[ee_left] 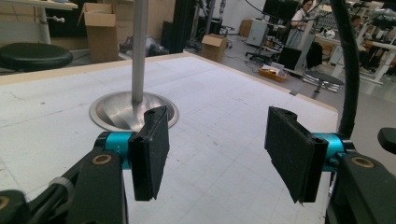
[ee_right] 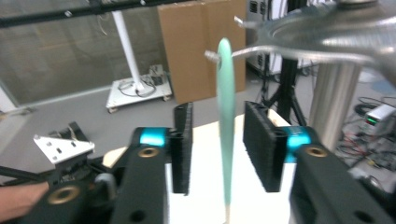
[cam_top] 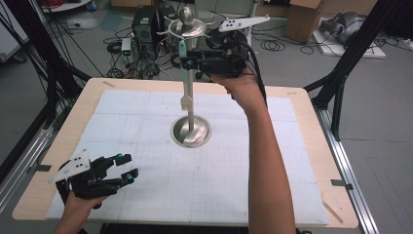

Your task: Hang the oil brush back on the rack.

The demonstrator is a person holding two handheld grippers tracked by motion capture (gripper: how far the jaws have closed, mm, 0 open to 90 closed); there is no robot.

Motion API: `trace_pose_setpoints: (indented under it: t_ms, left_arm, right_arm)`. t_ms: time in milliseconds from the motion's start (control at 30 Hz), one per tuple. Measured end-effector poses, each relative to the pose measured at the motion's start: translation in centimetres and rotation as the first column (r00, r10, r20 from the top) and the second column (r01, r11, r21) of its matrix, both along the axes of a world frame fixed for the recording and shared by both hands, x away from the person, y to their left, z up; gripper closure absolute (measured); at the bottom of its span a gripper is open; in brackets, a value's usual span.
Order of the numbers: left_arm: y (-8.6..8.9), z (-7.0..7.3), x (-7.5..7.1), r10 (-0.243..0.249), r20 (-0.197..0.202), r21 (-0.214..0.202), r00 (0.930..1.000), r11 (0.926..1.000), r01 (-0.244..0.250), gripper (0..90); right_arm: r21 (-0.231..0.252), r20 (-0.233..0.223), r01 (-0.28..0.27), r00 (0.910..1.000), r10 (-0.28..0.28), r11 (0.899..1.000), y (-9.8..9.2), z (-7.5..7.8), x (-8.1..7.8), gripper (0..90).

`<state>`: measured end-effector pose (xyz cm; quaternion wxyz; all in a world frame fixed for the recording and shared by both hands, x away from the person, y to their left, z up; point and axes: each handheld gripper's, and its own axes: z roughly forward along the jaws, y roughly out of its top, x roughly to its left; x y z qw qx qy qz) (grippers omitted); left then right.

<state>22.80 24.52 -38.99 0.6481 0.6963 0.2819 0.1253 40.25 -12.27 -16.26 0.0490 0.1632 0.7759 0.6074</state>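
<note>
A metal stand (cam_top: 189, 100) rises from its round base (cam_top: 191, 131) at the middle of the white mat, with hooks around its top dish (cam_top: 185, 28). A spatula (cam_top: 183, 51) with a teal handle and white blade hangs from one hook. My right gripper (cam_top: 187, 62) is raised beside the stand's top and open. In the right gripper view the teal handle (ee_right: 226, 116) hangs between the pads (ee_right: 183, 144) with a gap on each side. My left gripper (cam_top: 127, 167) rests open near the table's front left corner, holding nothing; from the left gripper (ee_left: 217, 154) I see the base (ee_left: 116, 109).
A white grid mat (cam_top: 146, 195) covers most of the wooden table (cam_top: 311, 161). Black frame legs (cam_top: 350, 53) stand at both sides. Computer boxes (cam_top: 143, 24), cables and cardboard boxes (cam_top: 304, 19) lie on the floor behind the table.
</note>
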Motion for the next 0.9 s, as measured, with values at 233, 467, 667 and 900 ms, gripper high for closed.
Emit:
trace_pose_setpoints:
  t_ms: [233,467,667,900]
  left_arm:
    - [0.1,0.0,0.1,0.032,-0.011,-0.004,0.9994,0.9995,-0.032,34.4]
    - [0.3,-0.1,0.1,0.099,0.007,0.004,0.9950,0.9951,-0.099,19.5]
    - [0.5,-0.1,0.2,0.105,0.008,-0.005,0.9944,0.9945,-0.105,19.7]
    - [0.8,-0.1,0.4,0.114,0.014,-0.005,0.9934,0.9935,-0.114,20.3]
  right_arm:
    - [0.012,0.033,0.093,0.9951,-0.093,0.996,-2.6,-1.3,-2.0,39.9]
    - [0.094,0.090,0.189,0.9762,-0.197,0.978,-6.2,-5.1,-5.3,20.0]
    - [0.067,0.125,0.273,0.9519,-0.280,0.960,-8.6,-9.0,-8.5,17.0]
    - [0.076,0.112,0.360,0.9238,-0.366,0.930,-12.0,-13.8,-11.9,16.9]
